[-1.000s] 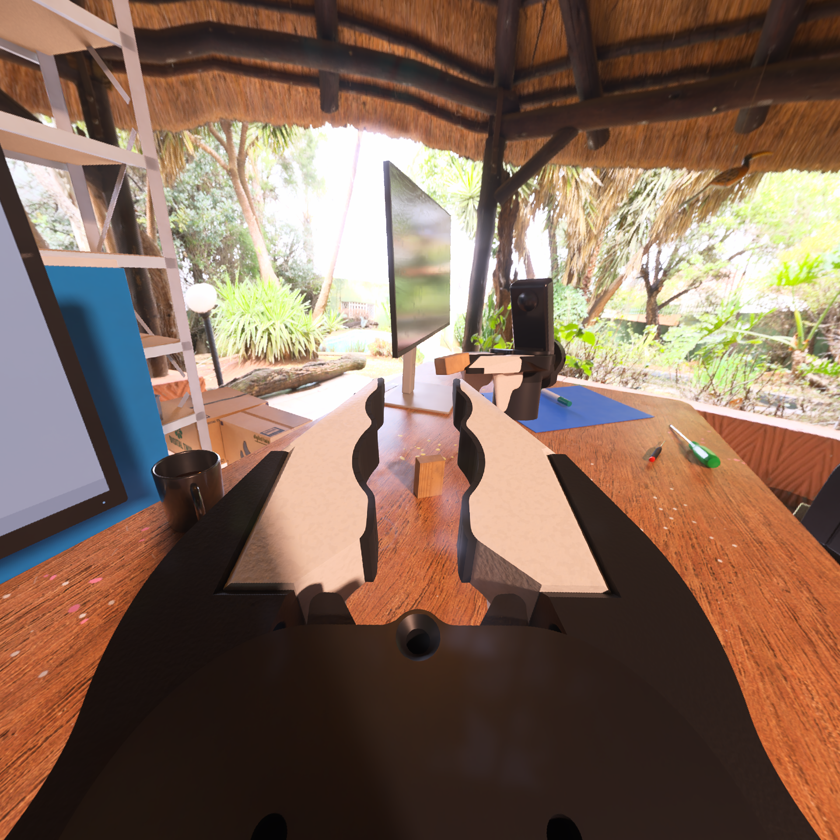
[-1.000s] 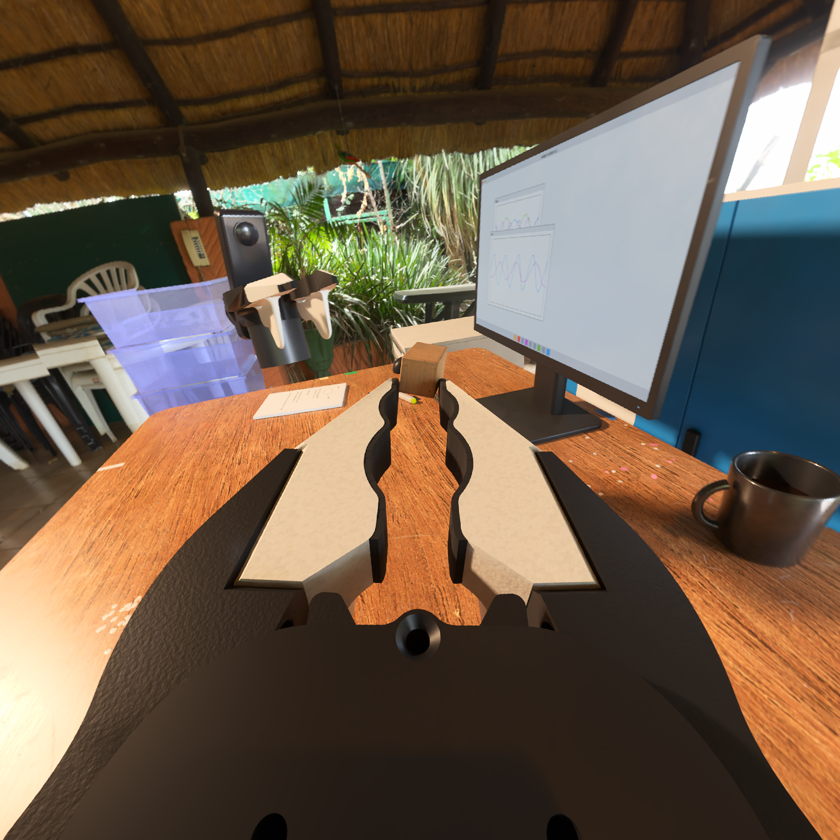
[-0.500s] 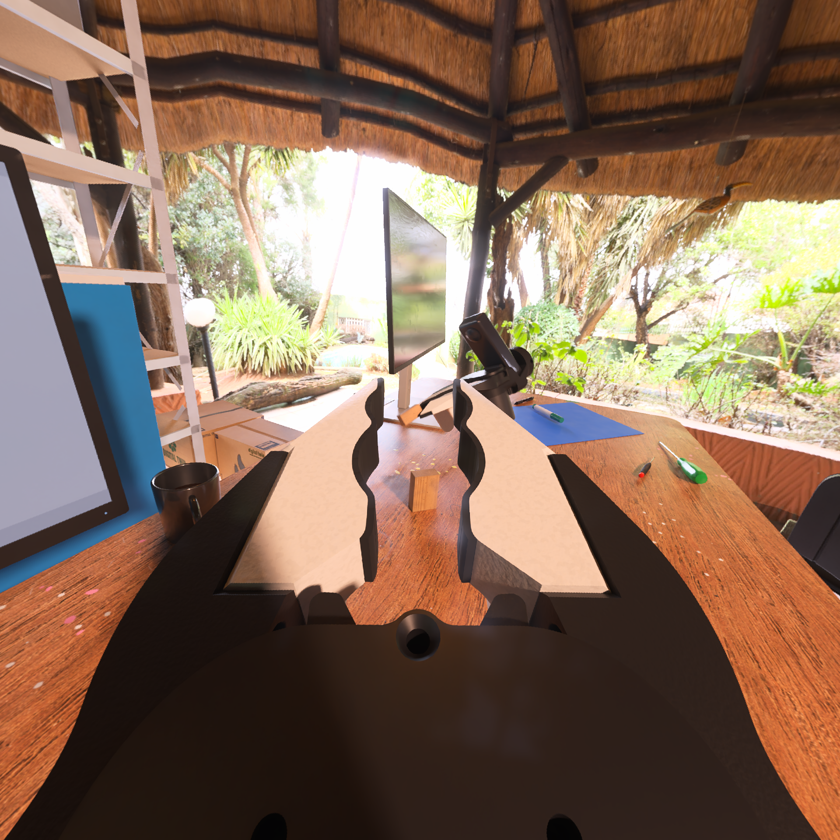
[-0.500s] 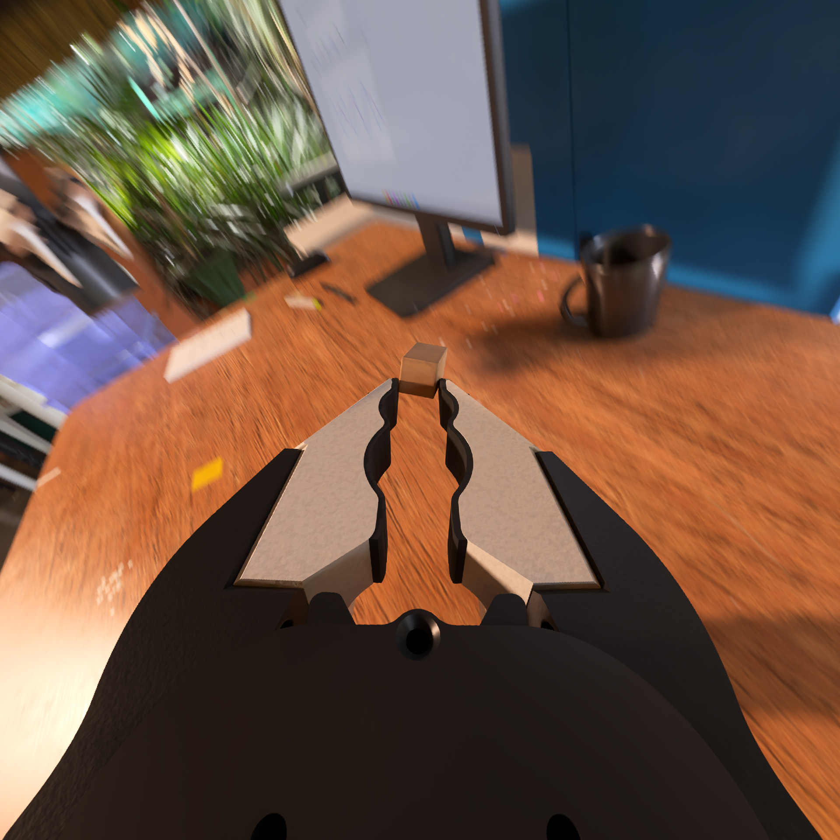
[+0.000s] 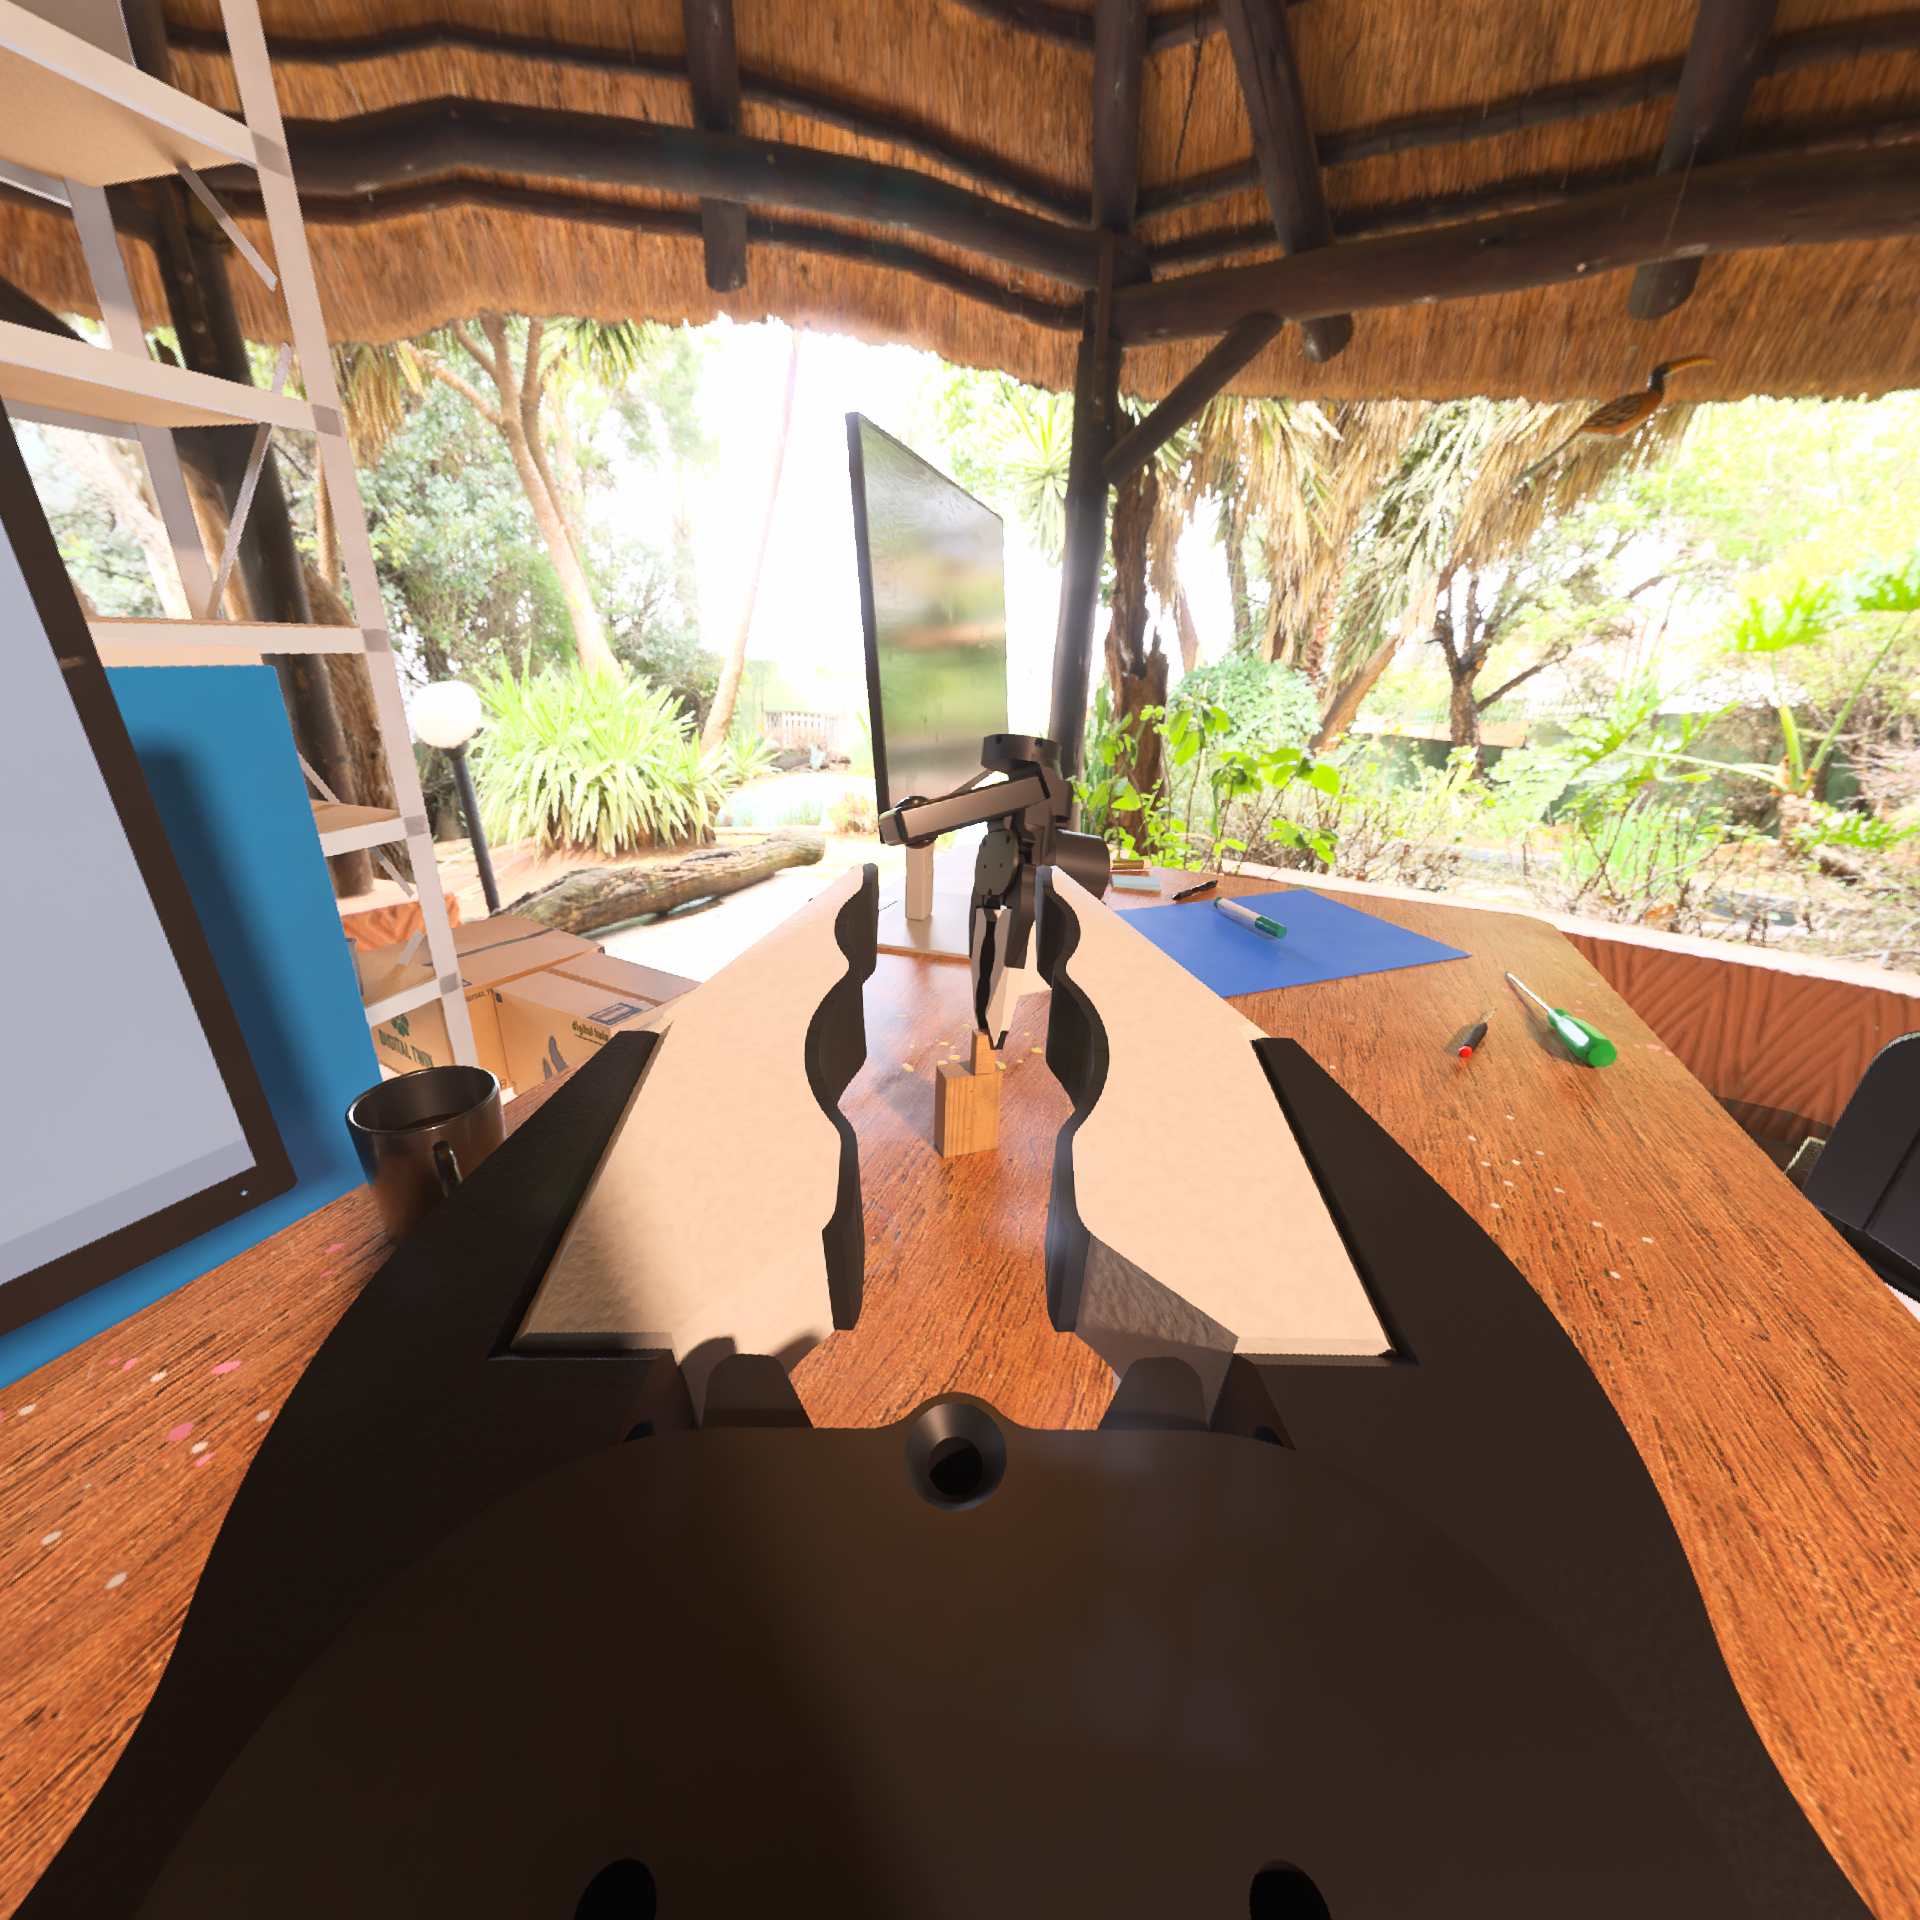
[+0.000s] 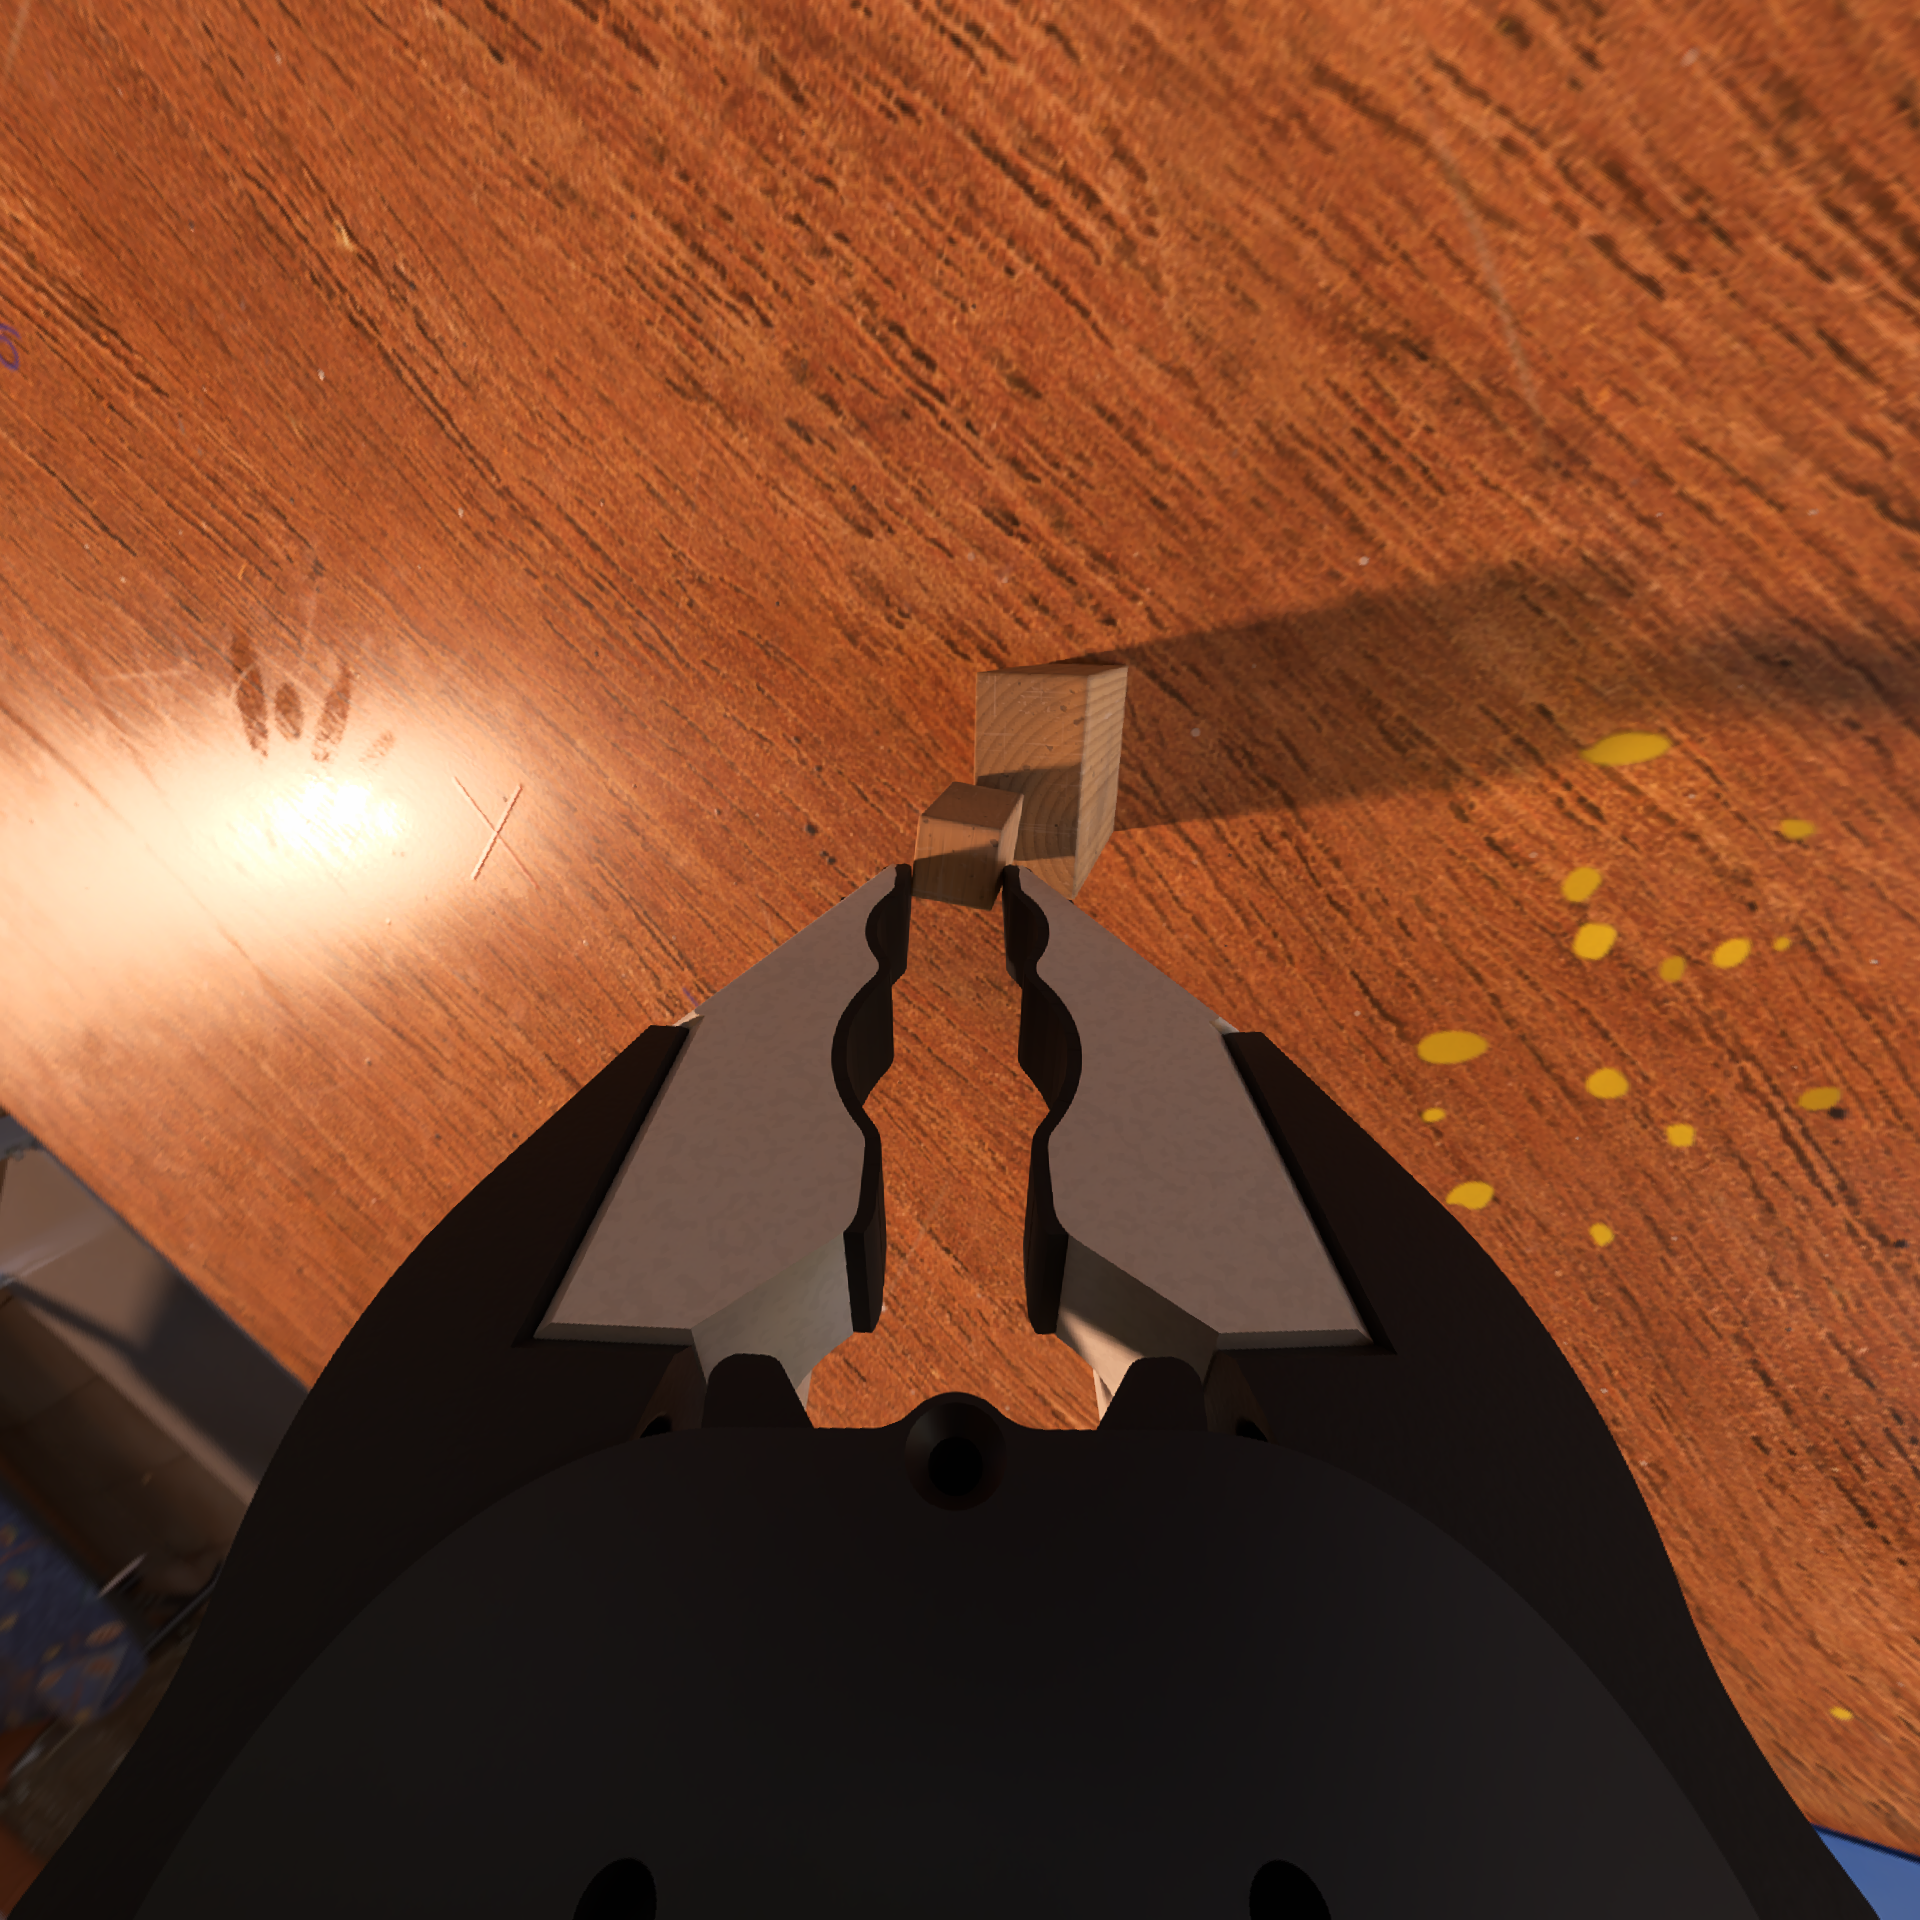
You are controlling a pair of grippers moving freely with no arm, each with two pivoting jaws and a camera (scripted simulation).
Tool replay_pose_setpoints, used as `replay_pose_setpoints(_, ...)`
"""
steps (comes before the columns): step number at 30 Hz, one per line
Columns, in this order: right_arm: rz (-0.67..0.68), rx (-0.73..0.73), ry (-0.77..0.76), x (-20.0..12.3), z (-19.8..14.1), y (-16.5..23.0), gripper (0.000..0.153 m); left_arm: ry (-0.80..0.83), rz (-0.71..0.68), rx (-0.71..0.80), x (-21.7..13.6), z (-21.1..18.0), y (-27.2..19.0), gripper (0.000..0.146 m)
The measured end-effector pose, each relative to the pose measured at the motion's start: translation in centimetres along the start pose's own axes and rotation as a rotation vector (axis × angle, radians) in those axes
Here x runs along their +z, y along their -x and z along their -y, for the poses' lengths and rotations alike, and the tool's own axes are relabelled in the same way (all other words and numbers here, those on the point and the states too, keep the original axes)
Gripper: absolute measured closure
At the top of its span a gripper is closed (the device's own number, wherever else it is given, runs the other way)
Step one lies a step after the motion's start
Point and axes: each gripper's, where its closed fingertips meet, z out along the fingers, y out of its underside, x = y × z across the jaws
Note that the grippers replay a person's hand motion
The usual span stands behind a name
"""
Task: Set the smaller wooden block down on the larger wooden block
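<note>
- Hard to say if the small block (image 6: 964, 844) actually touches the big block (image 6: 1051, 771) yet; the claw tips hide the join.
- Right claw (image 6: 956, 883) points straight down, clamped on the small block right over the big one.
- Left claw (image 5: 954, 914) hangs back, fingers apart, holding nothing.
- Wooden desk (image 5: 1455, 1299), thatched roof, monitor (image 5: 930, 613), dark mug (image 5: 424, 1127).

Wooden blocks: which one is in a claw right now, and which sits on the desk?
The smaller wooden block is pinched at the right claw tips, above the desk. The larger wooden block stands on the desk, ungripped.
</note>
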Motion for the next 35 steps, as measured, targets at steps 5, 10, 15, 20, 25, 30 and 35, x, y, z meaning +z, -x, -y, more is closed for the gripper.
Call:
replay_pose_setpoints(5,0.004,0.008,0.069,0.0,0.5,-0.1,0.135,0.01,0.001,0.002,0.1,-0.2,0.1,0.116)
replay_pose_setpoints(10,0.013,0.006,0.006,-0.4,1.2,-0.5,0.132,0.006,0.003,0.003,-0.2,0.0,0.2,0.116)
replay_pose_setpoints(15,-0.005,0.003,-0.092,-1.6,1.6,-0.8,0.12,0.0,0.006,0.001,-0.4,0.1,0.3,0.116)
replay_pose_setpoints(20,-0.042,-0.031,-0.212,-2.9,2.5,-0.2,0.117,0.002,0.004,0.005,-0.2,0.0,0.1,0.116)
replay_pose_setpoints(25,0.022,-0.19,-0.618,-6.0,7.0,5.6,0.117,-0.01,0.001,-0.004,0.0,-0.1,0.2,0.116)
replay_pose_setpoints(30,0.239,-0.414,-0.956,-7.4,10.1,16.7,0.117,-0.04,-0.017,-0.047,0.5,-0.5,0.3,0.116)
replay_pose_setpoints(35,0.475,-0.521,-1.15,-7.6,11.9,26.0,0.117,-0.064,-0.071,-0.106,1.5,-1.2,-0.1,0.117)
